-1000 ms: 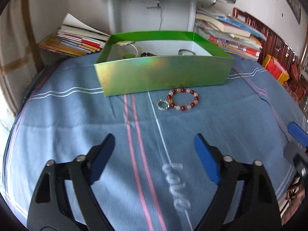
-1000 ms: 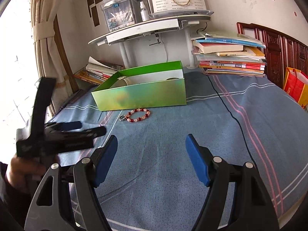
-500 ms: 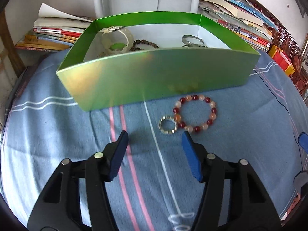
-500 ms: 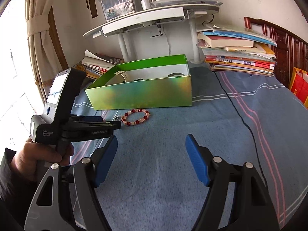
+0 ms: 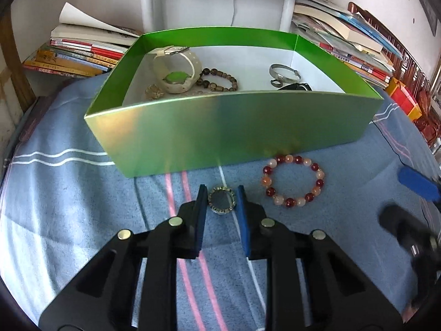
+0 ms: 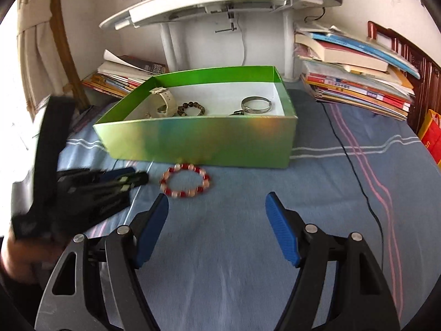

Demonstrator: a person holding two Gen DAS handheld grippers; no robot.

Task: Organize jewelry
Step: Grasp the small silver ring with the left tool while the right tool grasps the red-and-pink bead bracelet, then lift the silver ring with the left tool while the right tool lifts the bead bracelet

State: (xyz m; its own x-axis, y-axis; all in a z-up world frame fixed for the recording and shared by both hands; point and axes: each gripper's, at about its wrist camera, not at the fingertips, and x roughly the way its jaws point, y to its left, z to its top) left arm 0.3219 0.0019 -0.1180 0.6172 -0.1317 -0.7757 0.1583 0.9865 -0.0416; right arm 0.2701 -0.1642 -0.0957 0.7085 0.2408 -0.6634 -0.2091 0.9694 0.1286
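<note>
A small gem-studded ring [image 5: 222, 200] lies on the blue bedspread just in front of the green box [image 5: 234, 127]. My left gripper [image 5: 221, 193] is closing on it, with a blue pad against each side of the ring. It shows as a dark blur at the left of the right wrist view [image 6: 137, 178]. A red and pale bead bracelet [image 5: 292, 182] [image 6: 185, 182] lies right of the ring. My right gripper [image 6: 217, 201] stands open just short of the bracelet, nothing between its fingers. One of its blue fingers [image 5: 416, 183] shows at the right edge.
The box [image 6: 193, 138] holds a white watch [image 5: 176, 71], a brown bead bracelet [image 5: 217, 78] and a silver bangle [image 6: 256, 104]. Book stacks [image 6: 352, 82] and a white stand [image 6: 220, 2] sit behind. A black cable [image 6: 352, 160] crosses the bedspread at the right.
My left gripper came forward over the ring and its jaws narrowed from wide apart to the ring's sides. My right gripper drew closer to the bracelet and box, its jaws unchanged.
</note>
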